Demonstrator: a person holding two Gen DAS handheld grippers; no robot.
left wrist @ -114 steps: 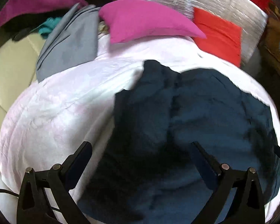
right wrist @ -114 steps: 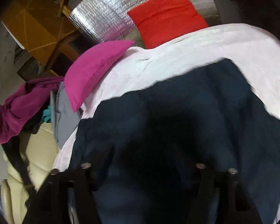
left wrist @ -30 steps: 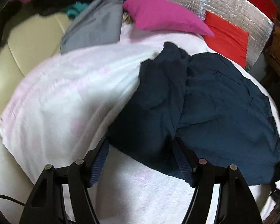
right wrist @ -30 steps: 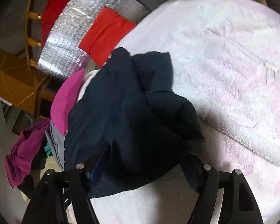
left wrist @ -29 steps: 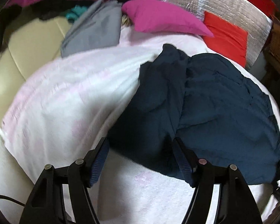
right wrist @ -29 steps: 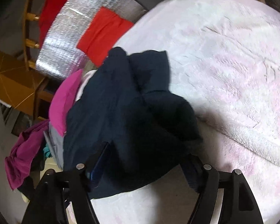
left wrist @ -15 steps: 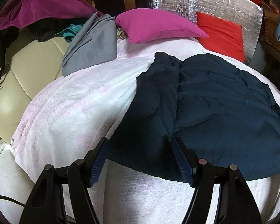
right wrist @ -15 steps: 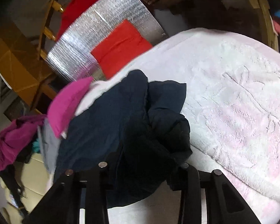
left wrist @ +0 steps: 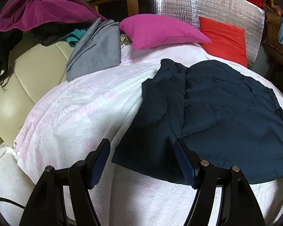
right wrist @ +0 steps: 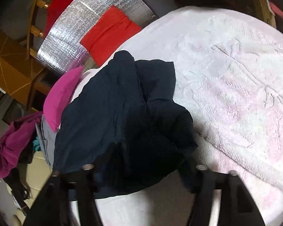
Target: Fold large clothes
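Observation:
A large navy garment (left wrist: 226, 113) lies on a white and pink blanket (left wrist: 75, 113), with its left side folded over in a long ridge. My left gripper (left wrist: 143, 162) is open just above the garment's near edge, and the fingers (left wrist: 101, 160) touch no cloth. In the right wrist view the same garment (right wrist: 113, 113) is bunched in a heap on the blanket (right wrist: 235, 84). My right gripper (right wrist: 143, 177) straddles the heap's near end. Its jaws are opening, the dark cloth lies between them, and the fingers are blurred.
A pink pillow (left wrist: 160, 32), a red cushion (left wrist: 224, 39) and a silver foil panel (left wrist: 207, 3) stand at the far end. A grey garment (left wrist: 98, 52) and a magenta one (left wrist: 37, 11) lie on the cream sofa (left wrist: 13, 79) at the left. A wicker basket (left wrist: 277, 35) is at the right.
The right gripper's jaws narrowed on the bunched navy cloth half a second ago and now stand wide again. The left gripper kept its opening, and its view tilted up slightly.

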